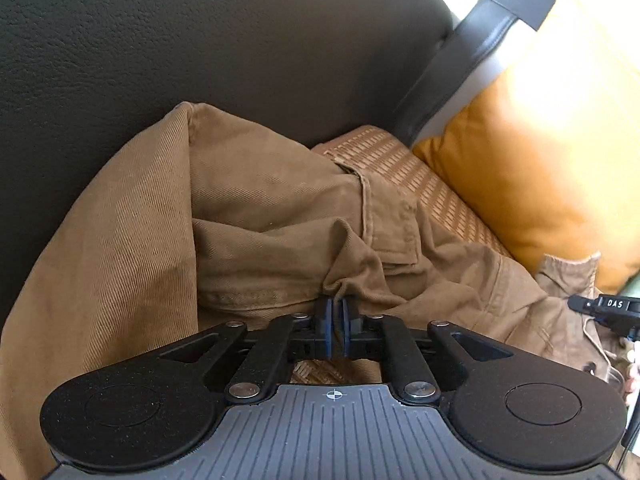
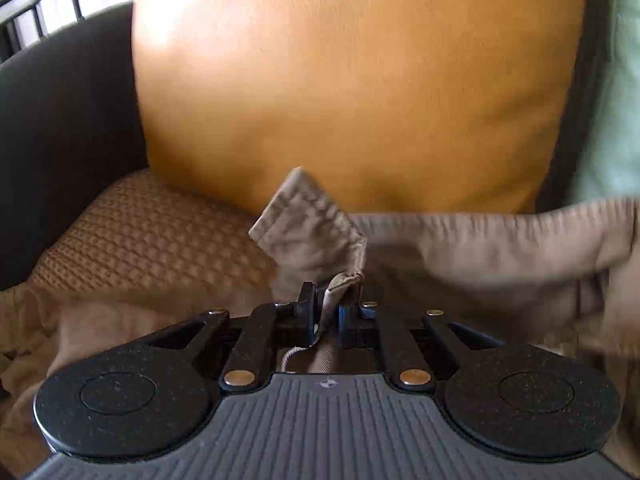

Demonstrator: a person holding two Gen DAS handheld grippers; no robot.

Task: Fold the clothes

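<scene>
On the sofa seat, a pair of tan trousers (image 1: 280,208) lies crumpled over a woven brown seat mat (image 1: 404,168), pressed against the dark leather backrest (image 1: 200,40) on one side and close to an orange cushion (image 1: 540,152) on the other. One broad panel of the cloth rises toward the backrest, and a flapped cargo pocket faces up near the middle of the heap.

Left tool (image 1: 335,312): the jaws are nearly together and clenched on a small gathered pinch of the trousers. Creases in the cloth radiate from this pinch, which indicates that the fabric is under pull at that point. The grip sits low on the garment, near a stitched seam, probably so that one edge can be lifted and drawn straight.

Right tool (image 2: 328,300): the jaws are clamped on a bunched band of the trousers (image 2: 480,248). A gathered, ribbed end of the fabric stands up above the jaws, in front of the orange cushion (image 2: 360,80), and a light drawstring trails below them. This end appears to be the waistband or a cuff; the pictures do not settle which. Cloth to the right of the grip is blurred.

Judgement: holding two separate points lets the garment be raised and spread flat before any fold is made. No fold is yet visible; the task appears to be at an early stage.
</scene>
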